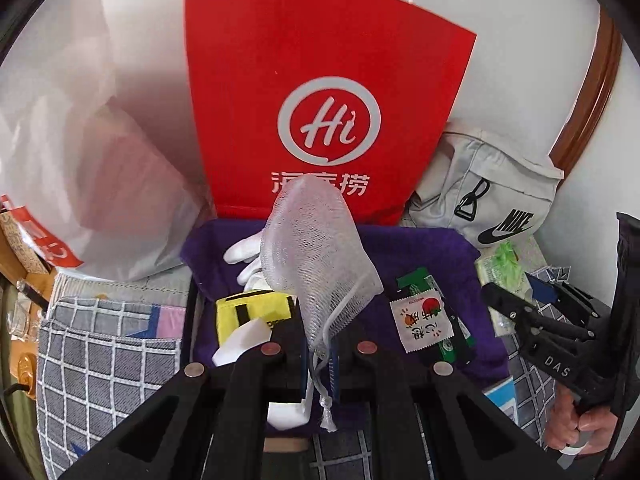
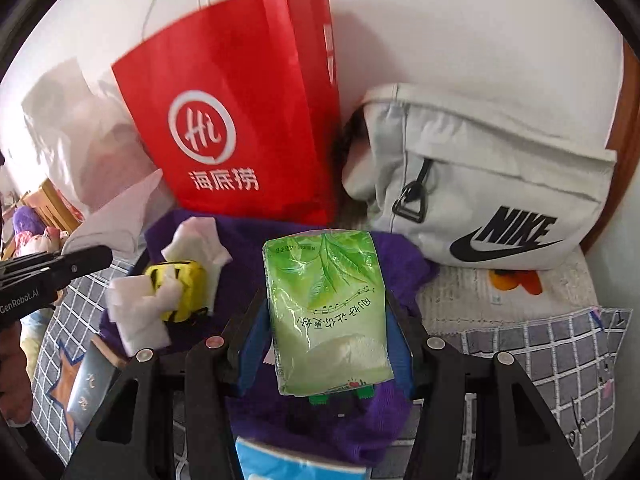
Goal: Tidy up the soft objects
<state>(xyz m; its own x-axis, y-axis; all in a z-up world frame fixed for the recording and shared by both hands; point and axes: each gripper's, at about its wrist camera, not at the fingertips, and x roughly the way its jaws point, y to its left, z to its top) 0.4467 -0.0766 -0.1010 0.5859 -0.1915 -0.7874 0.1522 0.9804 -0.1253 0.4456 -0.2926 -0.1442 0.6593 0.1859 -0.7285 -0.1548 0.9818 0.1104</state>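
My left gripper point(image 1: 320, 348) is shut on the neck of a white mesh drawstring pouch point(image 1: 316, 256). The pouch stands up above a purple cloth point(image 1: 420, 248). On that cloth lie a white glove point(image 1: 244, 256), a yellow pouch point(image 1: 252, 312) and small snack packets point(image 1: 424, 320). My right gripper point(image 2: 326, 320) is shut on a green pack of tissues point(image 2: 328, 300), held over the same purple cloth point(image 2: 248, 248). In the left wrist view the right gripper point(image 1: 508, 292) comes in from the right with the green pack point(image 1: 500, 272). The left gripper's black finger point(image 2: 72, 264) shows at the left edge of the right wrist view.
A red paper bag point(image 1: 320, 100) stands against the wall behind the cloth, with a grey Nike bag point(image 2: 480, 184) to its right and a white plastic bag point(image 1: 100, 180) to its left. Checked grey bedding point(image 1: 100, 360) surrounds the cloth. A blue pack point(image 2: 296, 460) lies near.
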